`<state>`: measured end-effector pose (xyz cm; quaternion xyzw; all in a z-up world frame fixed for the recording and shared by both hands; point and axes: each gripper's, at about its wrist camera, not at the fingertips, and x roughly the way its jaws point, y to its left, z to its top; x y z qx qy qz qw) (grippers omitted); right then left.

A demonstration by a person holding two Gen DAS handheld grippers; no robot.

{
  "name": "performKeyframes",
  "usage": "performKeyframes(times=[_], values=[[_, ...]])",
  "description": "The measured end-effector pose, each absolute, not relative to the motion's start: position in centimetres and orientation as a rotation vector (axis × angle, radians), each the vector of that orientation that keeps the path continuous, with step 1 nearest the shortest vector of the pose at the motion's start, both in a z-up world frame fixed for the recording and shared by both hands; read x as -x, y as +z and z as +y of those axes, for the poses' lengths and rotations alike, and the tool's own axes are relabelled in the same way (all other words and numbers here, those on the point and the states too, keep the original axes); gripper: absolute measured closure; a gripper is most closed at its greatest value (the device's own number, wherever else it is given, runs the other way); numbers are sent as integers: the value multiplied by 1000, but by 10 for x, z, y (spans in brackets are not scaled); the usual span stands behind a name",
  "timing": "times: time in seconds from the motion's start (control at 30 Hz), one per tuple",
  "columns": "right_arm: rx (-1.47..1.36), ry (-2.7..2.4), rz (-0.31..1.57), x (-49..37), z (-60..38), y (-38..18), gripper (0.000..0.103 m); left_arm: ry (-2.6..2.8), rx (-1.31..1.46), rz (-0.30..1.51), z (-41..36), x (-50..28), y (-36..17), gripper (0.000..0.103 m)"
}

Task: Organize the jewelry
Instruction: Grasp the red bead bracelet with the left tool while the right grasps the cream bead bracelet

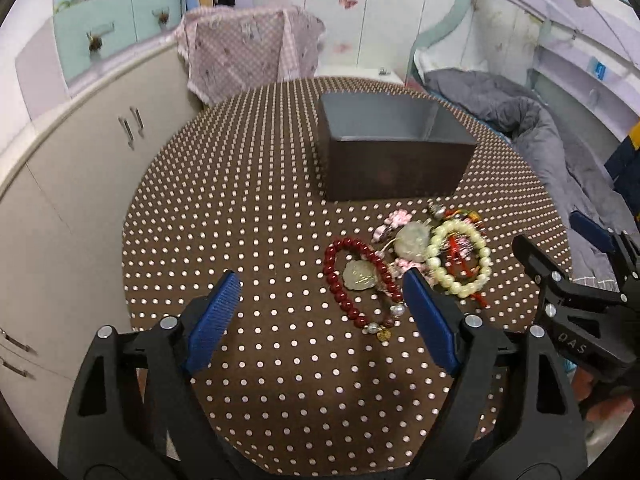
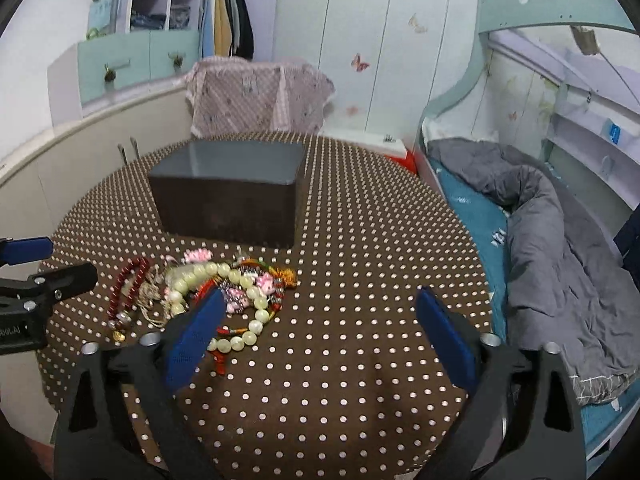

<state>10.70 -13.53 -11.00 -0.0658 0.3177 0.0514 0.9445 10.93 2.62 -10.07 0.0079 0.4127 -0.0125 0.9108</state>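
A heap of jewelry lies on the dotted brown tablecloth (image 1: 248,208) in front of an open dark box (image 1: 394,168) (image 2: 228,204). A dark red bead bracelet (image 1: 340,284) (image 2: 126,292) rings a pale medallion (image 1: 361,276). Beside it lie a cream bead bracelet (image 1: 460,258) (image 2: 236,308), a pale jade pendant (image 1: 412,240) and pink and red bits. My left gripper (image 1: 316,300) hovers open just left of the heap, nothing between its blue pads. My right gripper (image 2: 320,320) is open too, its left pad by the cream beads, gripping nothing.
A white cabinet (image 1: 80,168) runs along the left. A pink cloth-covered chair (image 1: 248,56) stands behind the table. A bed with a grey quilt (image 2: 560,248) lies at the right. The tablecloth shows bare near both grippers and left of the box.
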Motion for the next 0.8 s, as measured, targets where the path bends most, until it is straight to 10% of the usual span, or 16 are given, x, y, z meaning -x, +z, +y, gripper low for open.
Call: performKeyframes(times=[0.5,0.8], values=[[150,219,746,-129,-126,-128,67,-24,35,979,28,-139,-135,36],[184,334,758,-134,-116,-131,91,2,-35,980,32,-136,-134,69]])
